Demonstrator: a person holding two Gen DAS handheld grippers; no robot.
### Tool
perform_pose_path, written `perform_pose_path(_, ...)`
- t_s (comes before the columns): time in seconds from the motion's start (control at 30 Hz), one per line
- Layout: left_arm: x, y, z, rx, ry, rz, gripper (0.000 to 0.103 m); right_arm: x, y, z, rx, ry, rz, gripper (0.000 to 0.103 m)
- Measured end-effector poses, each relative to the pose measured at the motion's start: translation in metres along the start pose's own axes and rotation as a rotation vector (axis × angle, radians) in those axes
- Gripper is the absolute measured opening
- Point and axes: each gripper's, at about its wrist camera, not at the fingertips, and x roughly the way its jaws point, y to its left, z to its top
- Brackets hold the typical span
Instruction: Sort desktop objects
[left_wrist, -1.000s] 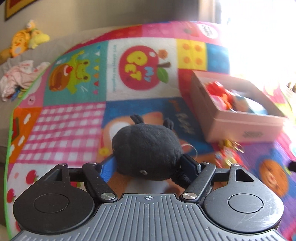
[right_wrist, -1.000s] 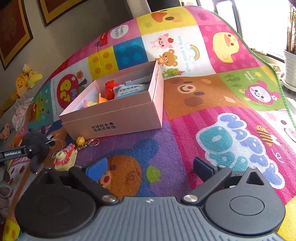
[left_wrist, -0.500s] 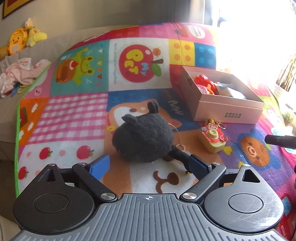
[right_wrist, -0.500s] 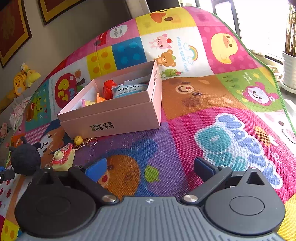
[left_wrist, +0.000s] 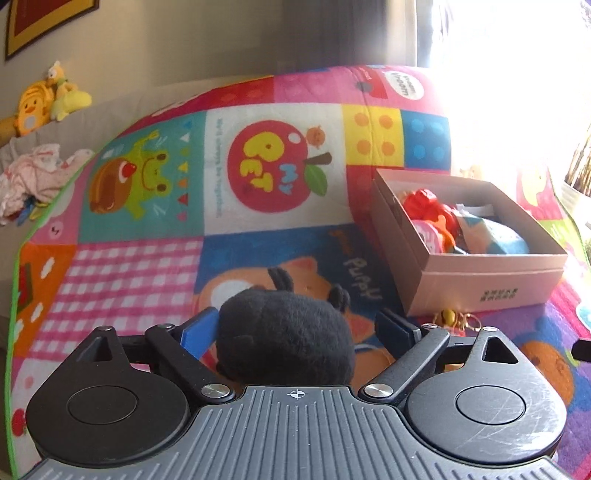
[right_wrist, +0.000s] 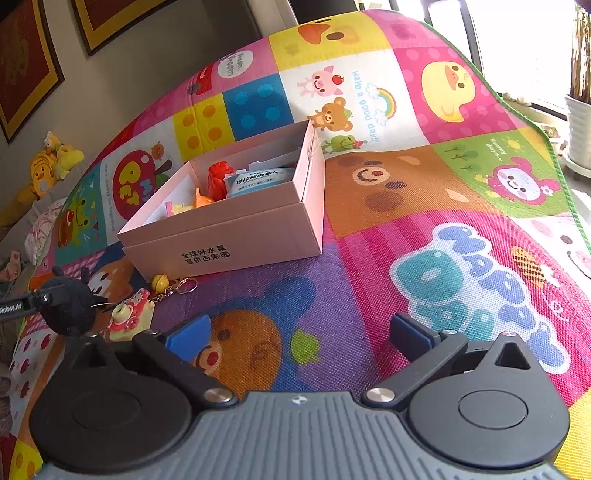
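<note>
Left gripper (left_wrist: 295, 325) is seen spread wide in the left wrist view, the black plush toy (left_wrist: 284, 336) sitting between the pads but ungripped, a clear gap on its right; the pink box (left_wrist: 476, 284) beyond is already loaded with several items. In the right wrist view the right gripper (right_wrist: 299, 332) is held wide and empty over the play mat (right_wrist: 369, 258), with the round, fuzzy, small-eared plush and the camera keychain (right_wrist: 129, 317) lying left of the box, judged yet to be sorted.

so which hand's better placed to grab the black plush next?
Left. The black plush already sits between the open fingers of the left tool. The right tool hangs open over bare mat, with the plush off at its far left edge.
</note>
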Motion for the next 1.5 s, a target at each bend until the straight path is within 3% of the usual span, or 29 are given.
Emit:
perform_pose_path(0.23,0.034,-0.003,0.024,-0.054,-0.017,-0.126,0.098,0.000,-0.001,0.000,0.006,0.000,0.005,0.103)
perform_pose_path(0.4,0.009,0.030,0.031,-0.213,-0.050,-0.206,0.103,0.002,0.004,0.001,-0.030,0.012,-0.019,0.103)
perform_pose_path(0.5,-0.022,0.057,0.021,-0.251,-0.115,-0.147,0.103,0.004,0.022,0.004,-0.130,0.034,-0.012,0.103)
perform_pose_path(0.57,-0.040,0.073,0.009,-0.235,-0.157,-0.084,0.103,-0.002,0.049,0.007,-0.247,0.004,0.012,0.103)
perform_pose_path(0.73,-0.078,0.100,-0.023,-0.241,-0.224,0.069,0.103,-0.014,0.155,0.014,-0.631,-0.070,0.161,0.103)
perform_pose_path(0.87,-0.099,0.118,-0.035,-0.275,-0.247,0.159,0.103,0.007,0.227,0.016,-0.770,-0.047,0.277,0.103)
perform_pose_path(1.0,-0.110,0.134,-0.038,-0.311,-0.266,0.194,0.103,0.051,0.284,0.028,-0.706,0.029,0.288,0.103)
perform_pose_path(1.1,-0.113,0.144,-0.039,-0.372,-0.267,0.184,0.103,0.090,0.310,0.026,-0.671,0.084,0.199,0.102)
perform_pose_path(1.17,-0.114,0.148,-0.040,-0.398,-0.267,0.174,0.103,0.110,0.316,0.018,-0.687,0.147,0.173,0.084)
perform_pose_path(1.2,-0.116,0.149,-0.042,-0.401,-0.268,0.167,0.103,0.118,0.315,0.013,-0.693,0.186,0.154,0.070)
perform_pose_path(1.3,-0.118,0.151,-0.045,-0.405,-0.273,0.171,0.103,0.106,0.309,0.009,-0.681,0.182,0.163,0.067)
perform_pose_path(1.4,-0.119,0.155,-0.045,-0.430,-0.280,0.183,0.103,0.085,0.293,0.020,-0.542,0.253,0.297,0.067)
perform_pose_path(1.5,-0.120,0.158,-0.044,-0.463,-0.285,0.185,0.103,0.080,0.261,0.036,-0.249,0.420,0.539,0.067)
